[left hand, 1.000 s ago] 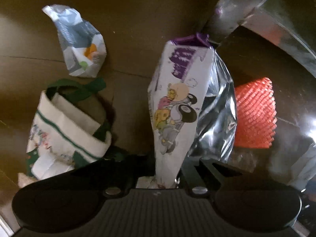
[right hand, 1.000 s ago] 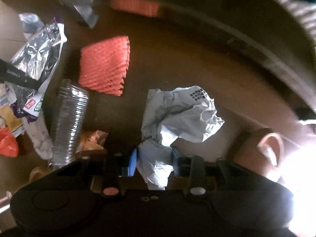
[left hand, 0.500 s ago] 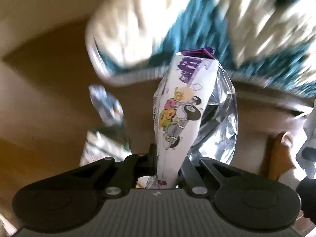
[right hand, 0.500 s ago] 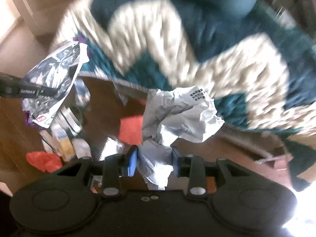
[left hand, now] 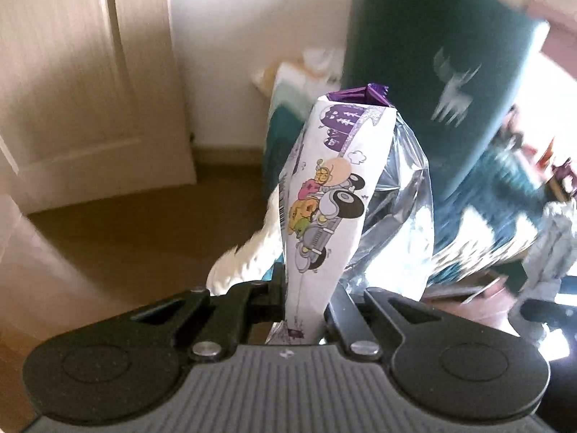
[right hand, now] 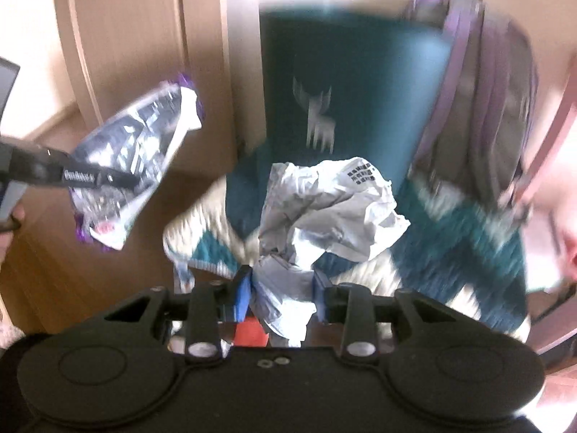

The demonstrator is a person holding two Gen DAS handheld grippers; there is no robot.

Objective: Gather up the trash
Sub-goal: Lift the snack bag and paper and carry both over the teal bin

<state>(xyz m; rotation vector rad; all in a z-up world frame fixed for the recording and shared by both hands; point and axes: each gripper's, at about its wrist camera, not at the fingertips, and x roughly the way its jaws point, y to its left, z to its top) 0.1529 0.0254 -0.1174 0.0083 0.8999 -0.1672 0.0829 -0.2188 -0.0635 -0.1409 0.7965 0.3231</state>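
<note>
My left gripper (left hand: 304,299) is shut on a white and purple snack bag (left hand: 324,202) with cartoon figures and a silver lining, held upright in the air. The same bag shows in the right wrist view (right hand: 133,166) at the left, clamped in the left gripper's fingers (right hand: 97,176). My right gripper (right hand: 281,296) is shut on a crumpled grey-white plastic wrapper (right hand: 324,213), also held up off the floor. That wrapper shows at the right edge of the left wrist view (left hand: 555,245).
A dark teal cushion with a white deer motif (left hand: 443,72) stands ahead on a teal and cream zigzag blanket (right hand: 468,238). A cream door (left hand: 90,72) and brown wooden floor (left hand: 126,238) lie to the left. A purple-trimmed bag (right hand: 479,83) is at the right.
Both grippers have lifted from the littered floor and tilted up with their trash. The view went from floor and trash pile to blanket, cushion and door.
</note>
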